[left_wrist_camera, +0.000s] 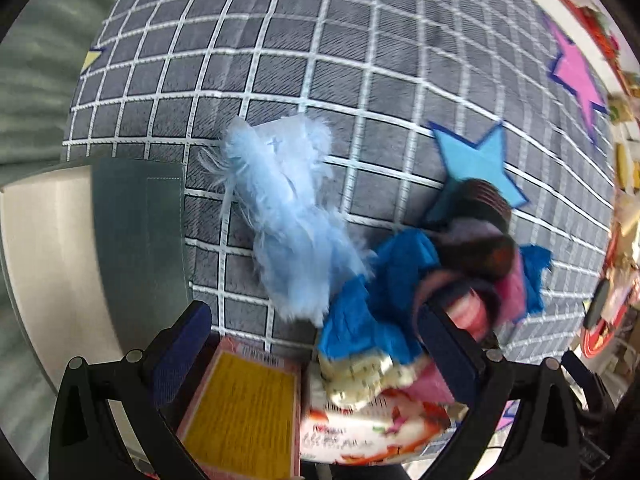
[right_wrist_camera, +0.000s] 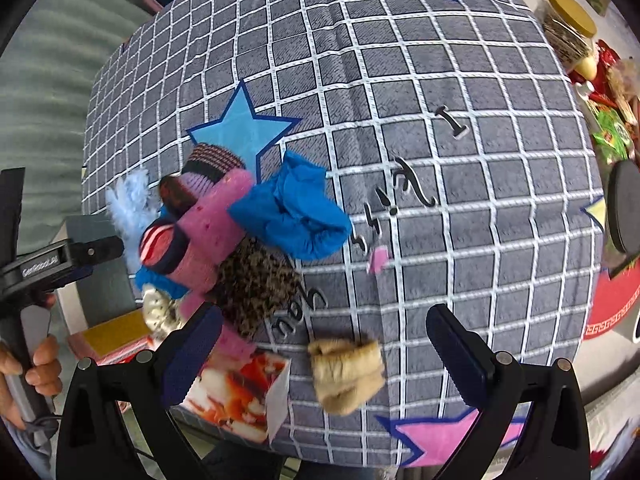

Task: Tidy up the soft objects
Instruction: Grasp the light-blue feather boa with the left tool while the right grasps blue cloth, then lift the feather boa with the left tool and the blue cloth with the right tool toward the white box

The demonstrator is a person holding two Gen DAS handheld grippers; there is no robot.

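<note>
Grey cloth (right_wrist_camera: pixel 460 208) with a white grid covers the surface under me, sewn with pink and blue stars and some dark script lettering; at its far right edge I see a jar with a yellow lid (right_wrist_camera: pixel 568 12) and a clutter of red and green packets, too blurred to name; a pale green floor lies beyond the left edge.

Soft things sit heaped near the cloth's left side: a light blue feathery piece (left_wrist_camera: pixel 288 216); a crumpled bright blue cloth (right_wrist_camera: pixel 296 212); a pink sock (right_wrist_camera: pixel 216 232) lying across a dark striped sock (right_wrist_camera: pixel 212 160); a leopard-print piece (right_wrist_camera: pixel 256 280) just beside them; a tan rolled sock (right_wrist_camera: pixel 346 372) lies apart from the heap, nearer to me.

My left gripper (left_wrist_camera: pixel 316 356) is spread wide, its fingers straddling a yellow-faced box (left_wrist_camera: pixel 244 412) and a printed carton (left_wrist_camera: pixel 372 428), the right finger touching the pink sock's edge; it clamps nothing.

My right gripper (right_wrist_camera: pixel 328 352) is also spread wide and empty; the tan rolled sock sits between its fingers, apart from both; my left hand (right_wrist_camera: pixel 36 364) shows at the left in this view, gripping its handle.
</note>
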